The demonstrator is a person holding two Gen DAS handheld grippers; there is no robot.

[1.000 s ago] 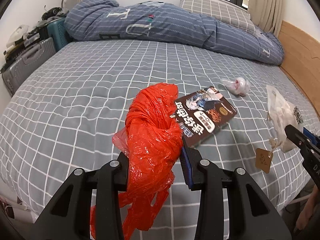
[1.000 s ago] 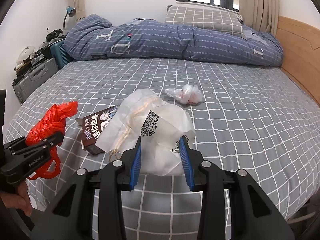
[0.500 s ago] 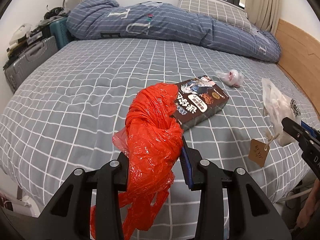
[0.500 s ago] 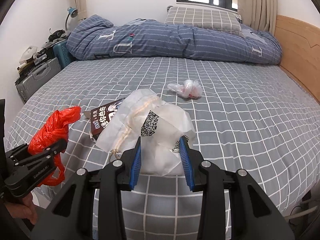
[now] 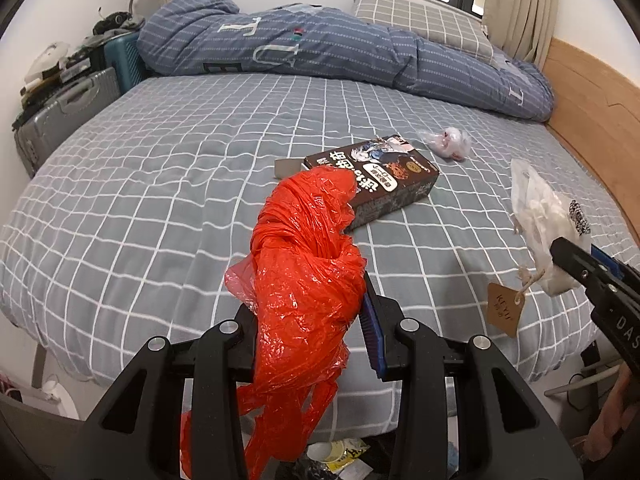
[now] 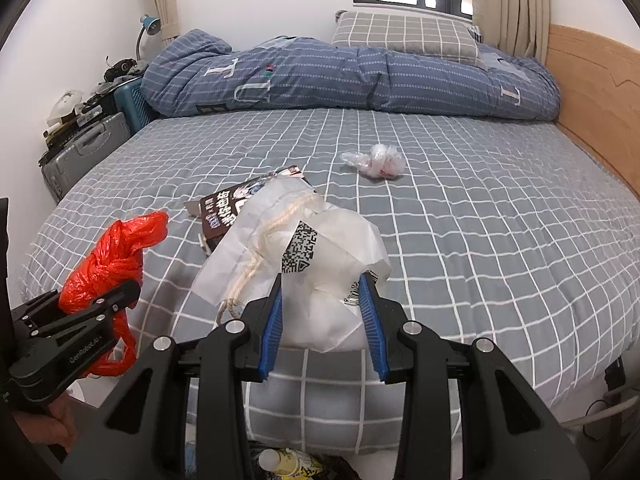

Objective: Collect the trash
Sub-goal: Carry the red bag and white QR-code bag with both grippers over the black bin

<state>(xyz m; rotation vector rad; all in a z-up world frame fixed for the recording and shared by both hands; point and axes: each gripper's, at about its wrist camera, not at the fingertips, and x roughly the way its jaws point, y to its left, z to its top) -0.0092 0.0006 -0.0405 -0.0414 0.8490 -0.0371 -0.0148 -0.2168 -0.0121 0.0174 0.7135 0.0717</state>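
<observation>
Bed (image 6: 480,208): grey checked cover, folded blue duvet (image 6: 360,76) along the far side. Two pieces of trash lie on it.

Dark printed box (image 5: 384,176): flat on the cover, mid-bed, not yet collected.

White paper bag (image 6: 304,264): clamped between the blue pads of the right gripper (image 6: 322,320), held clear above the bed's near edge; a cord and brown tag (image 5: 505,309) dangle below it.

Red plastic bag (image 5: 304,280): bunched and clamped in the left gripper (image 5: 308,332), jaws pinched together on it, loose tail hanging under the fingers.

Small clear wrapper (image 6: 376,160): crumpled, beyond the box, well apart from both grippers.

Bin contents (image 6: 280,462): a yellow packet shows below, between the gripper bodies; the receptacle's rim is not visible.

Risks, as judged: thin red film could slide out of the pinch or its tail snag the bed edge; the dangling tag could catch; release short of the unseen bin would drop both bags on the floor.
</observation>
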